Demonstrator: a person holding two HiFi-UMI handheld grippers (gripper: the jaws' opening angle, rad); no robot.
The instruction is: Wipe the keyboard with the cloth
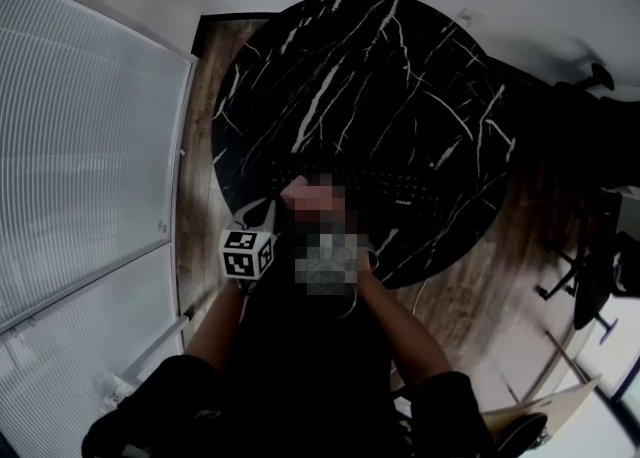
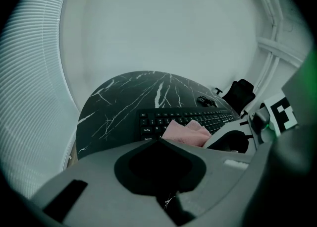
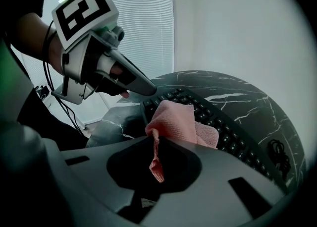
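The right gripper (image 3: 154, 141) pinched 1 edge of the pink cloth (image 3: 176, 122), lying on the keyboard (image 3: 233, 139) at frame centre; it looked soft and light; the left gripper (image 2: 159, 141) was pressed together, empty

Head view looked steeply down from above onto the round table (image 1: 400, 76). Both gripper views sat low and close, looking across the tabletop from opposite sides. They shared the keyboard (image 2: 153, 122) and cloth (image 3: 173, 119).
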